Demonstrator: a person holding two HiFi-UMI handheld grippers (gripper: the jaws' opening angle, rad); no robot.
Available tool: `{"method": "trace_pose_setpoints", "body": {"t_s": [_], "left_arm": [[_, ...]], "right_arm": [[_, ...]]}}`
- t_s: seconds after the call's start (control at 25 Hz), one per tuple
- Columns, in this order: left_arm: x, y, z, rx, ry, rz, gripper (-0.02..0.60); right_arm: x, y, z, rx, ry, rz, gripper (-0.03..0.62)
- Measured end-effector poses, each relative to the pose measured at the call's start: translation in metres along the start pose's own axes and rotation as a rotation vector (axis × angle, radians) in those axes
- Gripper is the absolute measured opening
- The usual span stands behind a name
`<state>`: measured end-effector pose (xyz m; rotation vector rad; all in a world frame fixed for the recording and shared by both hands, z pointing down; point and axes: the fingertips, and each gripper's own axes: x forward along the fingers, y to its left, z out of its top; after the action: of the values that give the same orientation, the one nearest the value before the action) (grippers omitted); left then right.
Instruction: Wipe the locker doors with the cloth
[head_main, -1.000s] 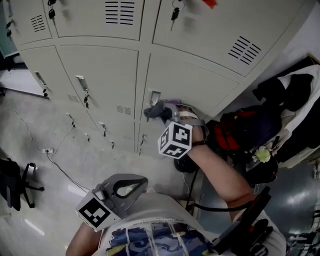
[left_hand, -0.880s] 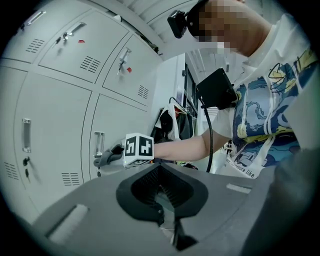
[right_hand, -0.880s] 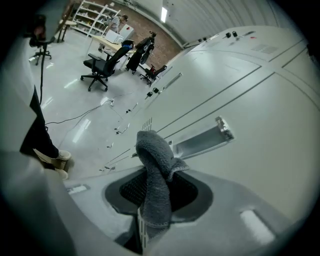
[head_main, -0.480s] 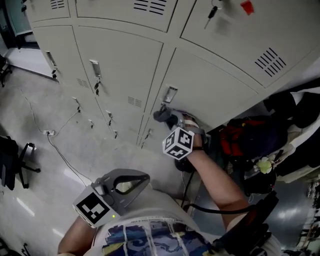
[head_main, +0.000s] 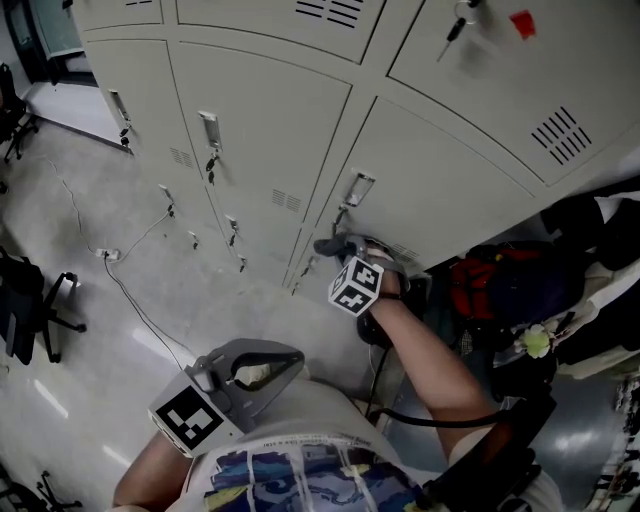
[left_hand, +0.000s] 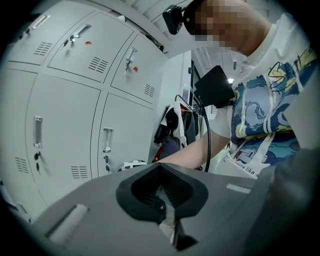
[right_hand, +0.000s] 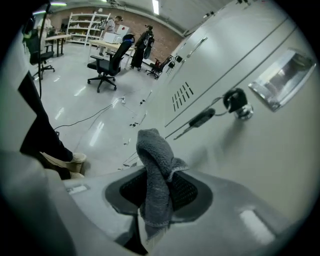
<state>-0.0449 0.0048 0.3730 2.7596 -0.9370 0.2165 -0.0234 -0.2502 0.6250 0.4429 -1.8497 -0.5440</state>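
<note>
Grey cloth (right_hand: 155, 170) held up to a pale locker door (head_main: 440, 195), centre of the head view.

The right gripper (right_hand: 157, 202) has its fingers clamped on the cloth, which stands up in a folded tuft just beside the door, below its recessed handle (head_main: 358, 188) and its key (right_hand: 235, 103); contact cannot be told. The left gripper (left_hand: 162, 200) sits at the lower left near the person's shirt, fingers closed on nothing. The lockers are smooth beige metal with vent slots. The glossy grey floor (head_main: 90, 300) carries a loose cable (head_main: 135, 318). In the right gripper view's upper left stand an office chair (right_hand: 106, 66) and distant shelving.
</note>
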Motion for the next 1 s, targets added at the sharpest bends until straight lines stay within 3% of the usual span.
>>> {"method": "trace_pose_setpoints", "body": {"t_s": [0.16,0.32,0.68,0.84,1.0], "left_arm": [[-0.003,0.001,0.001,0.013,-0.008,0.002,0.003],[0.0,0.0,0.004,0.025,-0.02,-0.016,0.003],[0.016,-0.01,0.014,0.075,-0.039,-0.081,0.003],[0.02,-0.014,0.016,0.075,-0.065,-0.09,0.003],[0.02,-0.018,0.019,0.09,-0.05,-0.099,0.003]], "right_arm": [[-0.023,-0.002,0.002,-0.033,0.0,-0.002,0.11],[-0.093,-0.034,0.025,-0.04,-0.069,-0.058,0.11],[-0.271,-0.162,0.095,-0.092,-0.246,-0.405,0.11],[-0.299,-0.194,0.11,-0.117,-0.261,-0.499,0.112],[-0.293,-0.205,0.119,-0.146,-0.246,-0.529,0.112]]}}
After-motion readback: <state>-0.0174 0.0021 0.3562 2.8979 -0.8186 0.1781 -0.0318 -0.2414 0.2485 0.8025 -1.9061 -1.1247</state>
